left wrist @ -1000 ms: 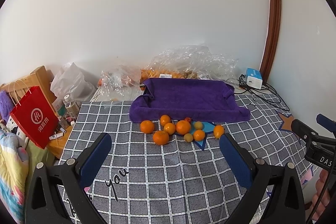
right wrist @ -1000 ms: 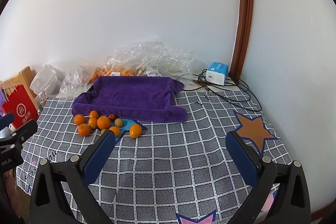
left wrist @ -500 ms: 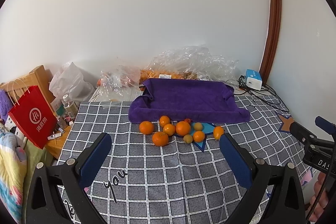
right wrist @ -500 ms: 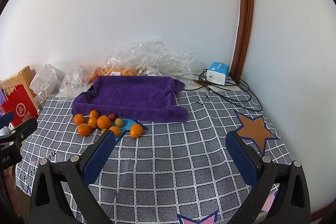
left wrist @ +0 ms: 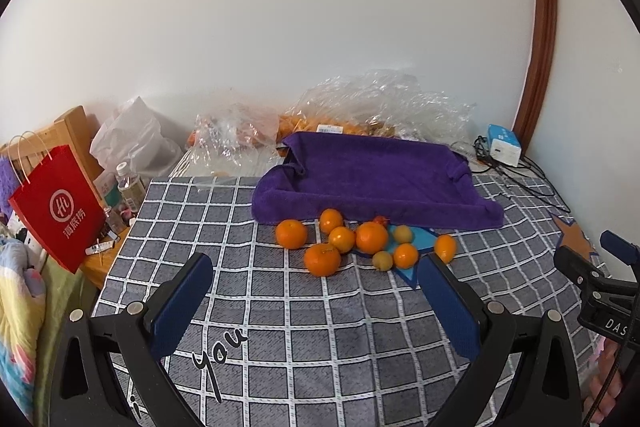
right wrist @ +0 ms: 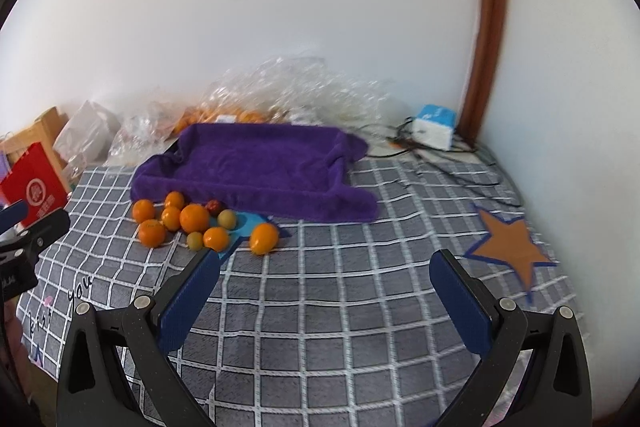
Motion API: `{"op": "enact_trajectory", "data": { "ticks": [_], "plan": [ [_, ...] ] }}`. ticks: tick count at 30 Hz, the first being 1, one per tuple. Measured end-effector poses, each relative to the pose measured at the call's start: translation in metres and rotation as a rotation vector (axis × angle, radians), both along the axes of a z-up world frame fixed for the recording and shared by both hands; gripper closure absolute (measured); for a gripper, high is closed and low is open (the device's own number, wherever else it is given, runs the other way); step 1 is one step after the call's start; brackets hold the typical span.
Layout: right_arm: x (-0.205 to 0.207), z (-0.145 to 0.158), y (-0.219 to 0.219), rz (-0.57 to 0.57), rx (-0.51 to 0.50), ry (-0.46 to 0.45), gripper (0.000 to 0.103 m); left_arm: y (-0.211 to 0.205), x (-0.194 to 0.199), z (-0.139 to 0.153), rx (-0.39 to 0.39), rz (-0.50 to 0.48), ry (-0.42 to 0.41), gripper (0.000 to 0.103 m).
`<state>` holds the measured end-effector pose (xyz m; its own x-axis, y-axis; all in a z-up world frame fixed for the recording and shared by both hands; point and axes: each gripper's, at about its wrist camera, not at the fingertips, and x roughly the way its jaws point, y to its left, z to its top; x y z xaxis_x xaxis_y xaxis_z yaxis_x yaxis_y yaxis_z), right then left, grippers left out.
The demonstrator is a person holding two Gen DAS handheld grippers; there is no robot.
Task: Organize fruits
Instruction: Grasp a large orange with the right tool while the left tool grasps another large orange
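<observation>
Several oranges (left wrist: pixel 371 237) (right wrist: pixel 194 218), two small yellow-green fruits (left wrist: pixel 402 234) (right wrist: pixel 227 218) and a small red fruit (left wrist: pixel 380 220) (right wrist: pixel 213 205) lie in a cluster on the grey checked cloth. Just behind them sits a purple towel-lined tray (left wrist: pixel 372 175) (right wrist: pixel 256 163), with no fruit in it. My left gripper (left wrist: pixel 316 267) is open and empty, a short way in front of the cluster. My right gripper (right wrist: pixel 324 263) is open and empty, to the right of the fruit. One orange (right wrist: pixel 264 238) lies apart at the cluster's right.
Crumpled clear plastic bags (left wrist: pixel 384 103) with more oranges lie behind the tray against the wall. A white-blue box with cables (right wrist: pixel 434 127) sits at the back right. A red paper bag (left wrist: pixel 56 207), bottles and a white bag stand left, off the table edge.
Both grippers have moved slightly forward and closer to the fruit and tray. Both stay open. The fruit has not moved.
</observation>
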<state>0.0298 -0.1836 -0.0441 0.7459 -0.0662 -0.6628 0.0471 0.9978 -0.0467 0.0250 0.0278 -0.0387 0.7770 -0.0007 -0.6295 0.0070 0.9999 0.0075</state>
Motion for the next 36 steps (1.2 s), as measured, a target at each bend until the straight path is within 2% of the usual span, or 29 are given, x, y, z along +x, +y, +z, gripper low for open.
{"op": "enact_trajectory", "data": {
  "ticks": [5,7,10,12,13,14,15,19,24,29,33,36],
  "plan": [
    [0.021,-0.032,0.007,0.011,0.007,0.031,0.001,0.013,0.015,-0.027,0.025,0.005,0.023,0.001],
    [0.031,-0.044,0.01,0.01,0.016,0.048,0.002,0.019,0.022,-0.04,0.031,0.016,0.046,0.005],
    [0.049,-0.063,0.017,0.029,0.043,0.076,0.01,0.028,0.032,-0.056,0.033,0.037,0.085,0.015],
    [0.061,-0.074,0.02,0.032,0.058,0.103,0.016,0.034,0.035,-0.062,0.02,0.03,0.106,0.026],
    [0.067,-0.077,0.021,0.036,0.069,0.119,0.026,0.037,0.037,-0.065,0.017,0.031,0.111,0.027],
    [0.073,-0.082,0.023,0.043,0.083,0.136,0.035,0.04,0.038,-0.068,0.013,0.034,0.108,0.027],
    [0.081,-0.087,0.025,0.052,0.097,0.152,0.037,0.042,0.039,-0.07,0.008,0.033,0.108,0.027],
    [0.098,-0.1,0.03,0.062,0.127,0.168,0.037,0.051,0.047,-0.078,-0.033,0.001,0.154,0.027],
    [0.118,-0.113,0.033,0.039,0.15,0.19,0.039,0.056,0.054,-0.084,-0.088,-0.013,0.151,0.027],
    [0.129,-0.125,0.036,0.074,0.161,0.239,0.068,0.047,0.066,-0.091,-0.135,-0.039,0.17,0.027],
    [0.127,-0.119,0.034,0.113,0.103,0.223,0.069,0.034,0.082,-0.099,-0.14,-0.054,0.195,0.027],
    [0.126,-0.11,0.022,0.152,0.106,0.217,0.07,0.026,0.095,-0.107,-0.153,-0.054,0.22,0.027]
  ]
}}
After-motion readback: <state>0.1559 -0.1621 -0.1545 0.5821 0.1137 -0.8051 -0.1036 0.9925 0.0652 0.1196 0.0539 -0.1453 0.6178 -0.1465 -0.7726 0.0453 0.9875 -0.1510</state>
